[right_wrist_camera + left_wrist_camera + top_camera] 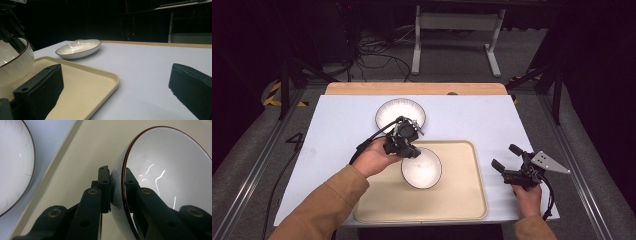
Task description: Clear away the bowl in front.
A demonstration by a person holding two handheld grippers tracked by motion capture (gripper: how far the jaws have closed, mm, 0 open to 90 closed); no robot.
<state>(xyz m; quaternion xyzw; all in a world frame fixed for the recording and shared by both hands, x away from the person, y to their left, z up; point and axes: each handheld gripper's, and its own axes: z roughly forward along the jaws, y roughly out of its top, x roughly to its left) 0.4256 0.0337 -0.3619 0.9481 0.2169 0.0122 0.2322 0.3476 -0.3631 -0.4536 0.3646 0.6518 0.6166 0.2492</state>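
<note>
A white bowl with a dark rim (422, 168) sits in the cream tray (462, 200), toward its upper left part. My left gripper (410, 150) is shut on the bowl's rim; in the left gripper view one jaw is outside the wall and the other inside the bowl (170, 170). A shallow white ribbed plate (400, 113) lies on the white table behind the tray, also seen as plate (78, 48) and plate (12, 165). My right gripper (507, 157) rests open on the table right of the tray, nothing between its fingers (40, 90).
The tray (100, 77) has a raised lip along its edge. A wooden strip (412, 88) runs along the table's far edge. Beyond it are a white stand (457, 30) and cables on the floor. Bare tabletop lies to the right and far right.
</note>
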